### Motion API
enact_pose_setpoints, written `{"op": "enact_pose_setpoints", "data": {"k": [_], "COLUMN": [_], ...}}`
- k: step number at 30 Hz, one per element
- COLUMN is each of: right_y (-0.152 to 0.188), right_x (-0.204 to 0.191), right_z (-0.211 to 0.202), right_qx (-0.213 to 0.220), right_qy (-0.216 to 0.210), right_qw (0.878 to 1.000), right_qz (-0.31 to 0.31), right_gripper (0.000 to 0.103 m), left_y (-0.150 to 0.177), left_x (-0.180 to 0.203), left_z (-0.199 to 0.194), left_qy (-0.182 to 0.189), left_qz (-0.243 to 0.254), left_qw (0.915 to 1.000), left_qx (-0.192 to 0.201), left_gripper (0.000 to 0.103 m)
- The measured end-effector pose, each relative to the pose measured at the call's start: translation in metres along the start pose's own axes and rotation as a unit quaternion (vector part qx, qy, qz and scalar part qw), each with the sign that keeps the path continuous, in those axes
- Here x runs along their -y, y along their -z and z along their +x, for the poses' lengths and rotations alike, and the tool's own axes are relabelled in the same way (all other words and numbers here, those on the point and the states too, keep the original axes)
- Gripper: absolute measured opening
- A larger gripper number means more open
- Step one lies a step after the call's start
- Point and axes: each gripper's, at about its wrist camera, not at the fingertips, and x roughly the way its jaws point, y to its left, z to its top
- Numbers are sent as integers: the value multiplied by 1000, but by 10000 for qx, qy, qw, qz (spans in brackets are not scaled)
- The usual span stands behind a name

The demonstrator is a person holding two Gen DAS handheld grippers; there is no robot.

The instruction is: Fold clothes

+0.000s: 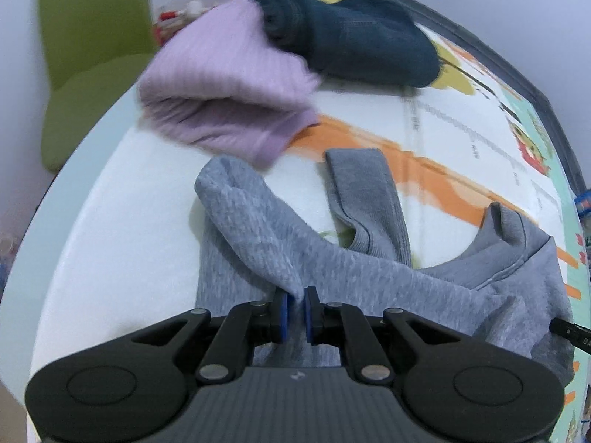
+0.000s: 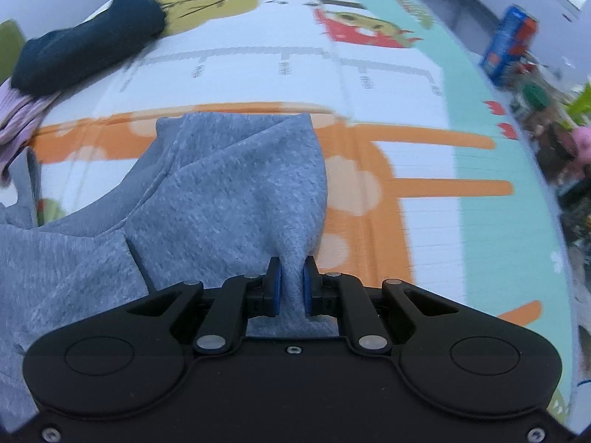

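A grey sweatshirt (image 1: 424,288) hangs stretched between both grippers above a printed play mat (image 1: 369,114). My left gripper (image 1: 296,312) is shut on a pinch of its grey fabric, with a sleeve (image 1: 365,199) trailing onto the mat ahead. My right gripper (image 2: 291,286) is shut on another fold of the same grey sweatshirt (image 2: 229,192), which drapes forward and to the left over the mat (image 2: 424,221). The collar edge shows in both views.
A folded lilac knit (image 1: 229,99) and a dark teal garment (image 1: 354,37) lie at the far side of the mat. A green chair (image 1: 88,48) stands beyond the left edge. A blue carton (image 2: 509,44) and cluttered items (image 2: 554,122) line the right side.
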Motion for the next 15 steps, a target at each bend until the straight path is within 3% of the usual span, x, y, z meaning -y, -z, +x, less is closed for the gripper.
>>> {"op": "enact_pose_setpoints", "data": {"k": [10, 15], "right_y": [-3, 3], "right_x": [65, 79], "right_z": [4, 8], "right_qx": [23, -4], "right_qy": [123, 86], "right_qw": [9974, 9972], "right_qz": [713, 739], "right_gripper": [11, 11], "left_y": [-35, -46], "left_x": [72, 104], "left_z": [21, 27], "left_qy": [78, 182], "left_qz": [556, 890], "left_qw": [9982, 9953], "left_qx": [216, 327], "left_gripper": [9, 10]}}
